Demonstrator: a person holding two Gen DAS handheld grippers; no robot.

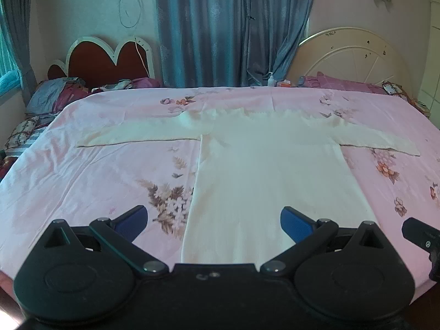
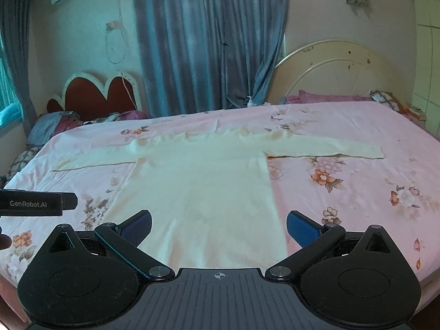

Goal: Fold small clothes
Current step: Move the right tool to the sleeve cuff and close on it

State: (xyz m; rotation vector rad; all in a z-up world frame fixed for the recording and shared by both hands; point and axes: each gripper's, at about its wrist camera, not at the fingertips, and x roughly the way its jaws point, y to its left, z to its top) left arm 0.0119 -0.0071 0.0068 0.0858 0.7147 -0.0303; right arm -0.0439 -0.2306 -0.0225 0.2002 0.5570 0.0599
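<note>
Both the left gripper [image 1: 214, 221] and right gripper [image 2: 219, 227] hold their fingers wide, gripping nothing. Just ahead of them the cream sweater [image 1: 264, 181] lies flat on the bed [image 1: 110, 181]. A pinch could catch the bedsheet too, dragging it into the fold.

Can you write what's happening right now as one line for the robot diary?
stage: before first fold | sweater: flat on bed, sleeves spread | left tongs: open, empty | right tongs: open, empty
</note>
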